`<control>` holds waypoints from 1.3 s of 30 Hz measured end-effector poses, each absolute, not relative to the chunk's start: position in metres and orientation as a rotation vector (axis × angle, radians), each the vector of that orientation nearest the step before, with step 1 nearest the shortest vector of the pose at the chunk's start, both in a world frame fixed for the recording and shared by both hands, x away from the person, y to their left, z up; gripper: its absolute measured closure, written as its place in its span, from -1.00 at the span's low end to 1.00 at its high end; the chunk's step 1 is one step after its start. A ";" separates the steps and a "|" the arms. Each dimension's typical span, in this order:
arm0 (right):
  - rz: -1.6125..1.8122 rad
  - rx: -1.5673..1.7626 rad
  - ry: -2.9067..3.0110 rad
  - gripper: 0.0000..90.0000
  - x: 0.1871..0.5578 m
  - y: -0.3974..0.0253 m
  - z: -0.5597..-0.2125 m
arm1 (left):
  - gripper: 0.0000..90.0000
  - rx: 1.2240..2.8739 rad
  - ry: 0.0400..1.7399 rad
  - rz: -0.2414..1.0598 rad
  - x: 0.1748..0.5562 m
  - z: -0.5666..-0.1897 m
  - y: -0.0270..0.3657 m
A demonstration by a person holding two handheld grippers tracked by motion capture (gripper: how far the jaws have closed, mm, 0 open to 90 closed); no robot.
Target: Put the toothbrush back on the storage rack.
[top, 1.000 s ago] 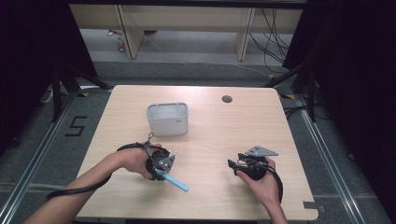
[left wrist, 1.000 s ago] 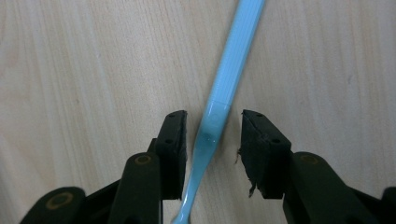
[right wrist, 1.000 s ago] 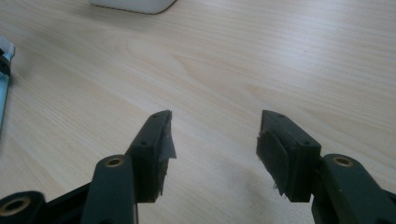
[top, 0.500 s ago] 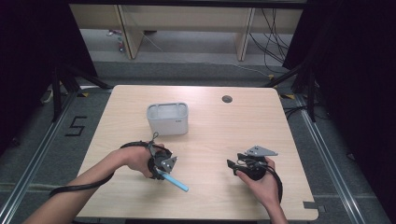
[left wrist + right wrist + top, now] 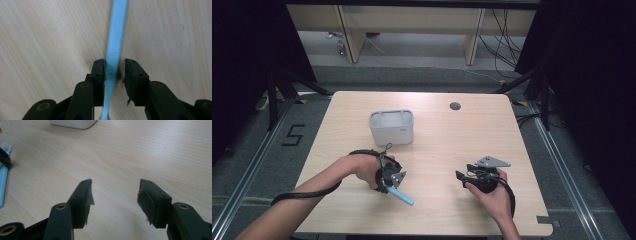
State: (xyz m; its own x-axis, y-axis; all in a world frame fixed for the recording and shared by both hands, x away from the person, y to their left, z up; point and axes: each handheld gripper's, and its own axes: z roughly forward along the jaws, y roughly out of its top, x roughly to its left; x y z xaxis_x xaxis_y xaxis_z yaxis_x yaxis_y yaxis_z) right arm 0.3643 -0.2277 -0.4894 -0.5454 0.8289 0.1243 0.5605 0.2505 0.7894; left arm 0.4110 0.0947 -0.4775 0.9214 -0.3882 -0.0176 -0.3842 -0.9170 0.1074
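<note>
The blue strip (image 5: 114, 37) lies flat on the desk (image 5: 437, 130), in front of the white bin (image 5: 391, 126). The left gripper (image 5: 113, 72) straddles it, jaws not fully clenched. The right gripper (image 5: 114, 195) rests jaws released. Clamping the flat strip may scrape wood or let it slip.

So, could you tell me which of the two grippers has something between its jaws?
The left gripper: a blue toothbrush lies between its jaws, while the right gripper gapes over bare table.
</note>
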 end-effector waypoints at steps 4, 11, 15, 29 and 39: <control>1.198 1.283 2.214 0.00 0.364 -0.227 -0.489 | 0.57 2.990 -0.635 -0.064 0.410 -0.478 0.092; 1.197 1.282 2.210 0.00 0.364 -0.227 -0.489 | 0.70 3.004 -0.708 -0.028 0.409 -0.478 0.088; 1.194 1.278 2.211 0.01 0.364 -0.227 -0.489 | 0.74 3.016 -0.701 -0.038 0.407 -0.478 0.087; 1.103 0.919 2.616 0.05 0.353 -0.185 -0.478 | 0.74 3.009 -0.525 -0.079 0.394 -0.460 0.085; 0.997 0.536 2.852 0.07 0.349 -0.138 -0.461 | 0.74 3.005 -0.459 -0.099 0.381 -0.450 0.069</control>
